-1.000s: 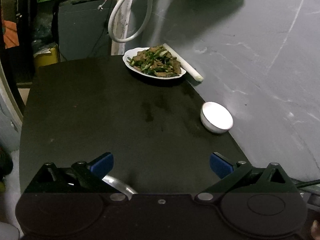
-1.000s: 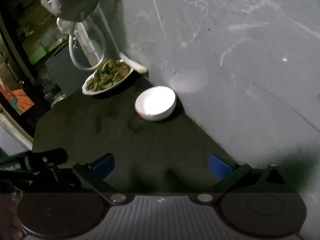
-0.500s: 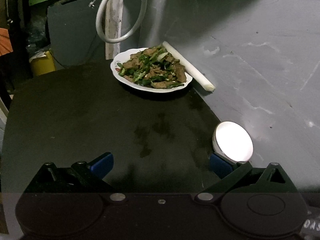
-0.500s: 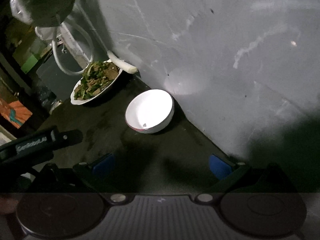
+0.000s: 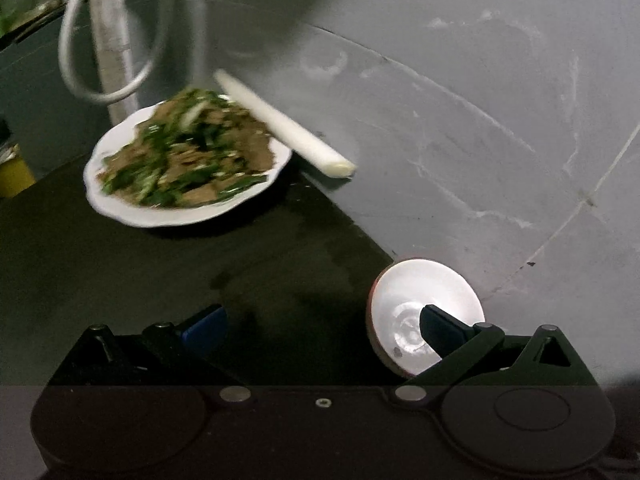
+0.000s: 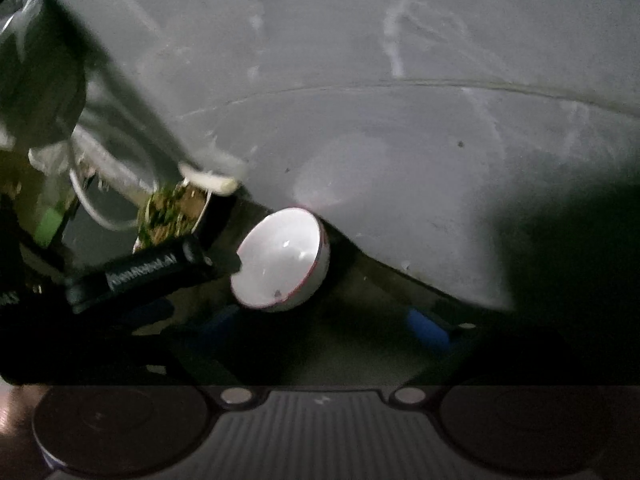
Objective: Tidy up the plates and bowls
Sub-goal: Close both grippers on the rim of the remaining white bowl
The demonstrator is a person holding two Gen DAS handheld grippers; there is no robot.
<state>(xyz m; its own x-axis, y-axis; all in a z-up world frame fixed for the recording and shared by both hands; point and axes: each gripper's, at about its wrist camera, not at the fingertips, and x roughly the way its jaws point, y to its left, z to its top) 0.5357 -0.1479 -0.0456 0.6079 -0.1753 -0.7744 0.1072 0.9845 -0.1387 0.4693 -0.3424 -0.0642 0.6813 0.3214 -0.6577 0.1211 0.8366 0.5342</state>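
A white bowl (image 5: 416, 296) with a thin red rim stands at the right edge of the dark table (image 5: 120, 272), against the grey wall. My left gripper (image 5: 320, 328) is open; its right finger (image 5: 440, 334) reaches over the bowl's inside and its left finger (image 5: 204, 326) stays outside over the table. From the right wrist, the bowl (image 6: 280, 258) has the left gripper's black finger (image 6: 156, 272) at its left rim. The right gripper (image 6: 324, 326) is open, just short of the bowl and holding nothing. A white plate of stir-fried food (image 5: 188, 168) sits farther back.
A white leek stalk (image 5: 280, 124) leans on the plate's right rim against the wall (image 5: 480, 120). A looped white hose (image 5: 104, 48) hangs behind the plate. A yellow container (image 5: 14, 172) stands beyond the table's left edge. The view is dim and motion-blurred.
Both grippers have closed in on the bowl. My left gripper went forward and right, so its right finger now reaches over the bowl; the plate looms larger. Both stayed open.
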